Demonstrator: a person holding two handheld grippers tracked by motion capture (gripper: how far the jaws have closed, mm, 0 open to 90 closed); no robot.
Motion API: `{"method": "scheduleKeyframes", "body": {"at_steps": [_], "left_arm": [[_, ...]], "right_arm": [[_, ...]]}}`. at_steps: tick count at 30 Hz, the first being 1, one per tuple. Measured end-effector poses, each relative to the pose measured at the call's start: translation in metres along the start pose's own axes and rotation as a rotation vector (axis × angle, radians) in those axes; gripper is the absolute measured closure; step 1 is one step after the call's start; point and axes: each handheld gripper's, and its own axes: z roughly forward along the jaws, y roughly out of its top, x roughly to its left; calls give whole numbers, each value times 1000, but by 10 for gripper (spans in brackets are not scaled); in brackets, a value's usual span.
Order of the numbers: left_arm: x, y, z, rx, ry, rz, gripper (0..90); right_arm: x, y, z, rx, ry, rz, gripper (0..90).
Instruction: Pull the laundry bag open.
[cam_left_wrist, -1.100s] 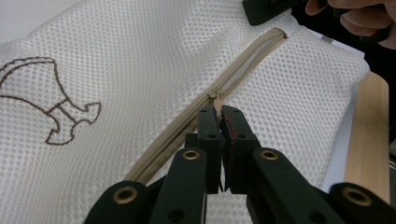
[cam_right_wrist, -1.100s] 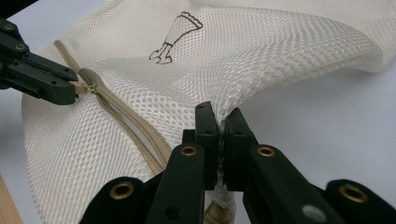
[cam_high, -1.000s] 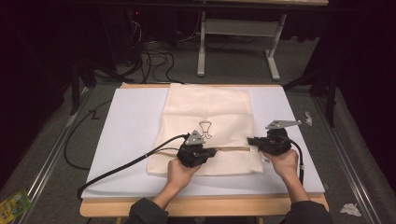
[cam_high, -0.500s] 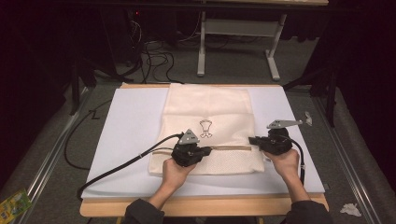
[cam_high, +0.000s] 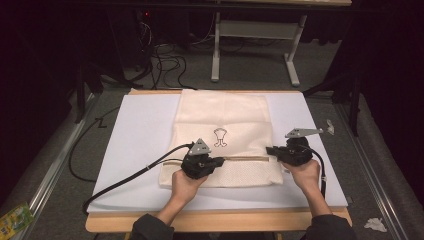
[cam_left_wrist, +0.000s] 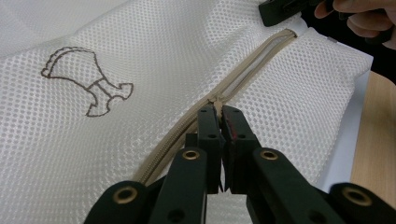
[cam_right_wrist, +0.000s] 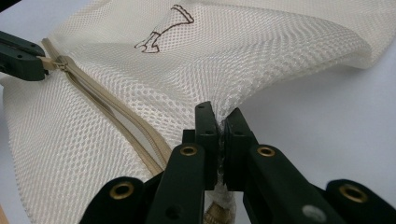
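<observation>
**Zipper run under way on the mesh laundry bag**

A cream mesh laundry bag (cam_high: 222, 135) lies flat on a white sheet (cam_high: 135, 135) covering the tabletop (cam_high: 215, 223), its zipper (cam_high: 245, 158) running across the end nearest the person. The left hand-held gripper (cam_left_wrist: 218, 112) has its jaws pressed together on the zipper's pull tab (cam_left_wrist: 217, 103), roughly midway along the track. The right hand-held gripper (cam_right_wrist: 219, 122) is clamped on a pinch of mesh at the bag's right-hand edge, beside the end of the zipper, anchoring the fabric.

Judging from the two grips, the step in hand is drawing the slider along the track while the other end is held taut. In the left gripper view the tape seems joined behind the jaws and parted ahead of them, which would mean the bag is being zipped shut, though the pale weave makes this hard to read with certainty.

The next move calls for a steady, level pull of the tab along the line of the track toward the right hand-held gripper, which should keep its tension so the mesh does not bunch under the slider
</observation>
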Motion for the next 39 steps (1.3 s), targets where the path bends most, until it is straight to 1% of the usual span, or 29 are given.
{"method": "scheduleKeyframes", "body": {"at_steps": [8,12,16,20,21,24,26,27,29,30,34,37,39], "left_arm": [[3,-1,-6,-9,5,-10,872],[4,-1,-7,-12,1,-10,872],[4,-2,-8,-13,0,-9,872],[8,-5,-10,-11,-8,-22,872],[8,-5,-11,-10,-8,-23,872],[7,-5,-12,-10,-4,-19,872],[7,-5,-14,-8,11,-12,872],[8,-5,-15,-10,11,-17,872],[10,-5,-17,-18,8,-27,872],[10,-5,-18,-19,9,-26,872],[11,-5,-19,-23,10,-24,872],[11,-5,-20,-24,9,-24,872],[11,-6,-20,-25,9,-24,872]], "right_arm": [[0,0,1,0,4,2,884],[-1,0,1,1,3,6,884],[-1,0,1,8,-1,0,884],[-1,-1,2,12,-6,4,884],[-1,-1,2,9,0,6,884],[0,0,3,13,3,5,884],[0,0,3,11,-2,0,884],[-1,0,3,11,-6,-3,884],[-2,-1,2,11,-4,8,884],[-2,-1,2,13,-2,13,883],[-2,-1,2,7,-5,0,884],[-2,-1,2,5,-4,-1,884],[-2,-1,2,6,-2,8,883]]}}
